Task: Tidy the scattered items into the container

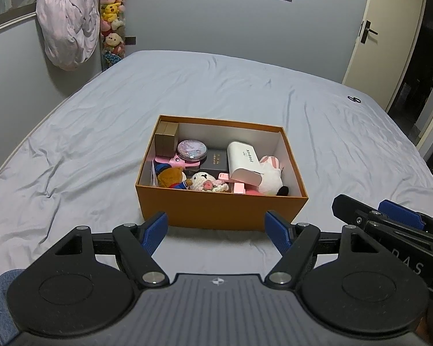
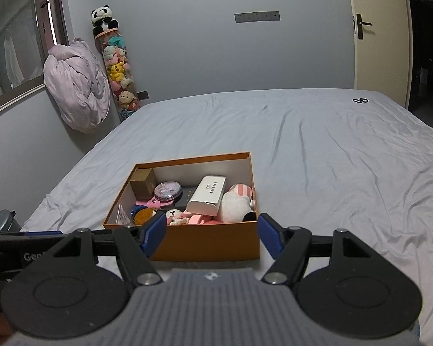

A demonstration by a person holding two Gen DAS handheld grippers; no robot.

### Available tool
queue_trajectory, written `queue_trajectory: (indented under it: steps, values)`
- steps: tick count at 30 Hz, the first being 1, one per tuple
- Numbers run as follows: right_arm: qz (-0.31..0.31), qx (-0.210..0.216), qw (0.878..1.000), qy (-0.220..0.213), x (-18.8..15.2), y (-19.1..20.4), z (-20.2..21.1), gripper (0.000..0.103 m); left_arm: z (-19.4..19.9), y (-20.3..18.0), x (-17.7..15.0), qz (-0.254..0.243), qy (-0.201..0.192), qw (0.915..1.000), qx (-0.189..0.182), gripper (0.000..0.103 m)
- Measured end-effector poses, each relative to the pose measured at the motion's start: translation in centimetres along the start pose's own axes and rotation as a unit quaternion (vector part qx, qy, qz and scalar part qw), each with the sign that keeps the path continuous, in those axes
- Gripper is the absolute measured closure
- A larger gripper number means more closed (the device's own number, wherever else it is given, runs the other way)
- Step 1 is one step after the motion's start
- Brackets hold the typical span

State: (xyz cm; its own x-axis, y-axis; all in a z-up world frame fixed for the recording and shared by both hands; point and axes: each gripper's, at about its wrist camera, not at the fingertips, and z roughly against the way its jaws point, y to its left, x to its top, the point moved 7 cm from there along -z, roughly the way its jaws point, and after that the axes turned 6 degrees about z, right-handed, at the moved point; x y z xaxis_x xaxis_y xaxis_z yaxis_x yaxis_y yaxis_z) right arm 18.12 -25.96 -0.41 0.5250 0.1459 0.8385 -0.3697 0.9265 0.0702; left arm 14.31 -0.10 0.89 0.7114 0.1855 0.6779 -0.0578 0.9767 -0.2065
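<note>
We find the orange box (image 1: pixel 220 210) standing open-topped on the bed (image 1: pixel 86 132), near the front edge and roughly central. It holds the collected items: a white case (image 1: pixel 244 161) lying aslant across the middle, a brown carton (image 1: pixel 166 141) upright in the far-left corner, a round glittered tin (image 1: pixel 192 150) beside it, a brown bear (image 1: pixel 171 177) and a small cream plush (image 1: pixel 203 181) against the near wall, and a white-and-pink plush (image 1: pixel 271 177) in the near-right corner. The bulky case rides on top of the flatter pieces, which we judge keeps the load below the rim.

The left gripper (image 1: pixel 216 232) hangs just short of the near wall, jaws spread wide and empty. The right gripper (image 2: pixel 212 235) sits likewise before the box, jaws wide, holding nothing; in the left view it shows at the right margin, close beside the left tool.

No loose item shows on the sheet; a small dark mark (image 1: pixel 354 99) far back to the right is too small to identify. We judge the tidying complete or nearly so.

Room for movement is generous: bare sheet on every side of the box, the wall (image 1: pixel 187 23) well behind. The one constraint is how near the two tools sit to each other.
</note>
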Motion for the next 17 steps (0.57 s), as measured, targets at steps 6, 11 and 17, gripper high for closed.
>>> queue_trajectory:
  steps: [6,11,17]
  values:
    - [0.0,0.0,1.0,0.001,-0.05,-0.03,-0.07,0.031,-0.04,-0.03,0.0,0.0,0.0,1.0,0.0,0.016]
    - [-0.002,0.001,1.0,0.002,-0.05,-0.09,-0.08,0.031,-0.09,-0.02,-0.13,-0.004,0.001,1.0,0.0,0.016]
    - [-0.007,0.002,1.0,0.005,-0.41,-0.19,-0.24,0.031,-0.06,-0.1,-0.25,-0.007,0.003,1.0,-0.002,0.016]
